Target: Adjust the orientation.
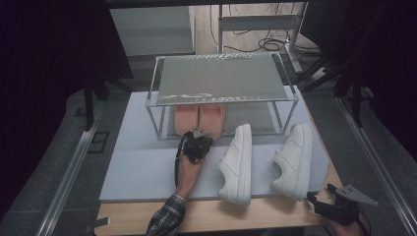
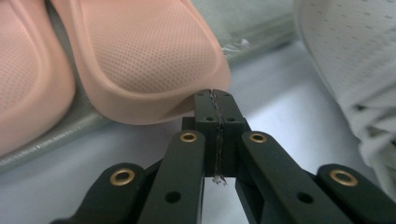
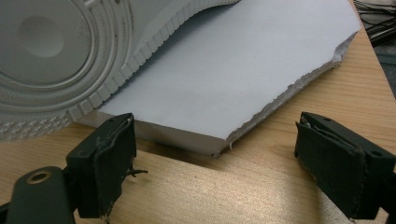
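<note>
Scene: a two-tier metal shoe rack (image 1: 221, 78) stands at the far end of a pale foam mat (image 1: 142, 167) laid on the wooden surface (image 1: 275, 216).
Pink shoes: the pair (image 1: 199, 119) sits side by side on the rack's lower shelf, toes pointing toward the person.
Left tongs: the tool (image 1: 196, 140) has its jaws fully closed with nothing between them; in the left gripper view the tips (image 2: 214, 97) meet the toe of the right-hand pink shoe (image 2: 149, 60), touching or all but touching.
Right tongs: the tool (image 1: 339, 201) rests at the near right corner of the surface, jaws spread wide and empty (image 3: 215, 163), facing the torn mat edge and a white sole.
White sneakers: one (image 1: 237, 164) lies just right of the left hand; the other (image 1: 293, 160) lies farther right, partly over the mat's edge.
Likely step: nudging the pink shoe deeper onto the shelf, judging by the closed tips at its toe.
Risk, skew: an off-centre push may turn the shoe against its partner.
Risk, slip: closed tips may ride under the rounded toe and lift it.
Risk, collision: the left forearm passes near the closer white sneaker and may knock it.
</note>
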Demonstrator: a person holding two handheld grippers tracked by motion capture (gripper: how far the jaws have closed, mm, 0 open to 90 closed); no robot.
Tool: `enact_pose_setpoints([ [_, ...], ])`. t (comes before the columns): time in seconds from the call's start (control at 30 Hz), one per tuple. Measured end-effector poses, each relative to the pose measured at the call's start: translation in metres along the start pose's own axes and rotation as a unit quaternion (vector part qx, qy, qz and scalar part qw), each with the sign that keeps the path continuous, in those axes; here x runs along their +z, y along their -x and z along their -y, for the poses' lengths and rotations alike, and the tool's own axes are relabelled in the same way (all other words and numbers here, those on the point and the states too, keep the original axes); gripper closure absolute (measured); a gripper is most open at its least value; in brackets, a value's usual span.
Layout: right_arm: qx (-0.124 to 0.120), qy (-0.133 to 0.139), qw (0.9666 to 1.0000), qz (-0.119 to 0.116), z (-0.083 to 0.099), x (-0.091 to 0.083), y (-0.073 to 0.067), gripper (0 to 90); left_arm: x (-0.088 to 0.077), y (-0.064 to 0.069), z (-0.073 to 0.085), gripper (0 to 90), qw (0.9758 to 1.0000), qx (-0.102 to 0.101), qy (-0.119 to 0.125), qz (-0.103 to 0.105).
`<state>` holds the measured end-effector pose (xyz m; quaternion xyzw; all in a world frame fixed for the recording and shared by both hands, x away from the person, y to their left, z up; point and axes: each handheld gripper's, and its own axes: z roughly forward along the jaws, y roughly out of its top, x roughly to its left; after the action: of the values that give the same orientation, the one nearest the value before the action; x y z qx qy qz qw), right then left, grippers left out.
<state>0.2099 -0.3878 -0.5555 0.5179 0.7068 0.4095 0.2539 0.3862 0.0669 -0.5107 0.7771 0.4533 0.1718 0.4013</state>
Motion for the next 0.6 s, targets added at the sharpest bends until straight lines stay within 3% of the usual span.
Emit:
enact_pose_setpoints([
  [0.37, 0.001, 0.0, 1.0, -0.001, 0.0, 0.0, 0.0, 12.6, 0.013, -0.009, -0.01, 89.6, 0.9997, -0.003, -0.011, -0.02],
  [0.6, 0.001, 0.0, 1.0, -0.002, 0.0, 0.0, 0.001, 12.6, 0.013, -0.008, -0.01, 89.6, 0.9998, -0.004, -0.012, -0.017],
])
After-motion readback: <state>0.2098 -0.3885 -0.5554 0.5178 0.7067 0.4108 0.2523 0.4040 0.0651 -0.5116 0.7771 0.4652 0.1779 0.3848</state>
